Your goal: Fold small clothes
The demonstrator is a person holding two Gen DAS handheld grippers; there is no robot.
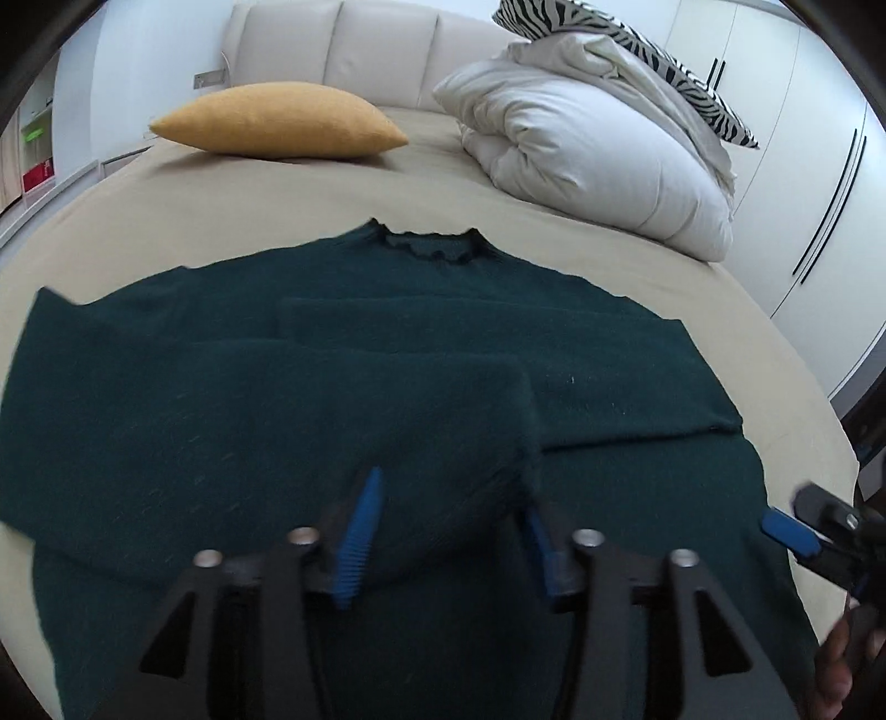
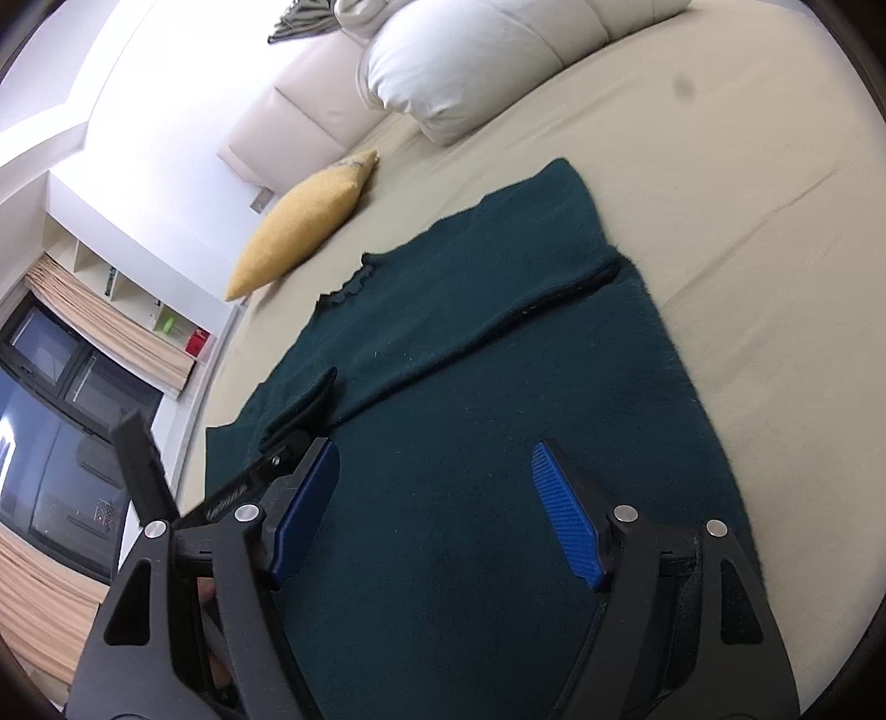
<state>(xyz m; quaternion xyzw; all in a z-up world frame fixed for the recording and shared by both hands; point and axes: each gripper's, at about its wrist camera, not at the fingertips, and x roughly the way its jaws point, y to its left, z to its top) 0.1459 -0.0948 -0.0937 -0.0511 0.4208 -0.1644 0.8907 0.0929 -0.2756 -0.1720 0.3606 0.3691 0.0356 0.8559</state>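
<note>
Dark green sweater (image 1: 609, 354) lies flat on the beige bed (image 1: 232, 210), neck toward the yellow cushion (image 1: 277, 119), both sleeves folded across its body. Left gripper (image 1: 451, 531) is spread wide, with a sleeve end between its blue pads; whether they touch it cannot be told. Right gripper (image 2: 434, 515) stands wide open over the sweater's lower body, holding nothing. White duvet (image 1: 598, 149) sits beyond the sweater.

One dark green sweater (image 1: 387, 354) lies at six o'clock, one yellow cushion (image 1: 277, 119) at eleven, one white duvet (image 1: 598, 155) and one zebra-striped pillow (image 1: 626, 50) at one; two grippers.
</note>
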